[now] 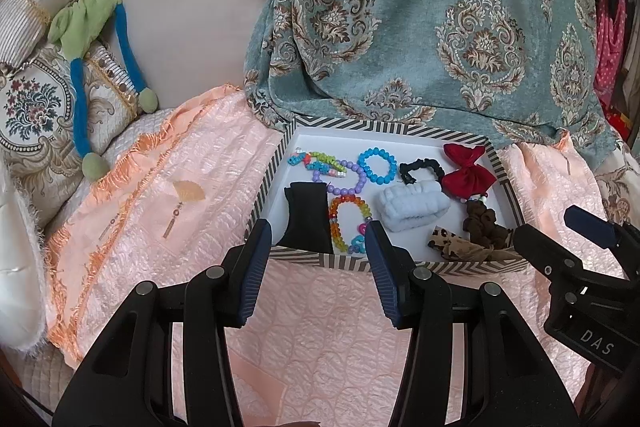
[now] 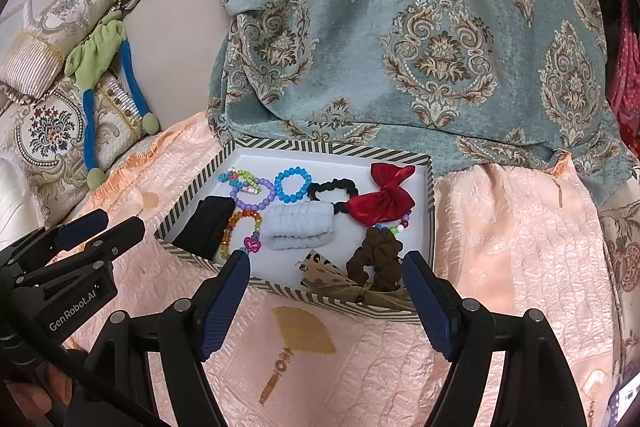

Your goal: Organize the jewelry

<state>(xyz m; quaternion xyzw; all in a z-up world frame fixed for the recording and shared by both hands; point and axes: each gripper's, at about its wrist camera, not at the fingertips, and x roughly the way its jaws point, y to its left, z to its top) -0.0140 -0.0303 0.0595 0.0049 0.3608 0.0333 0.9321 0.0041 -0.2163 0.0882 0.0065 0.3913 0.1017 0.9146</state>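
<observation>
Both wrist views look steeply down, near, sharing the striped tray [image 1: 276,163].

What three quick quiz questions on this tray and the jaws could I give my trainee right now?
1. True or false: the left gripper has its jaws closed on a bracelet.
2. Which item lies nearest the tray's far right corner? A) blue bead bracelet B) red bow C) black pouch
3. Fill in: the light blue fluffy scrunchie lies between the rainbow bead bracelet and the ______ scrunchie.

Key:
1. False; both the left and the right gripper stand open and empty, short of the tray.
2. B
3. brown
</observation>
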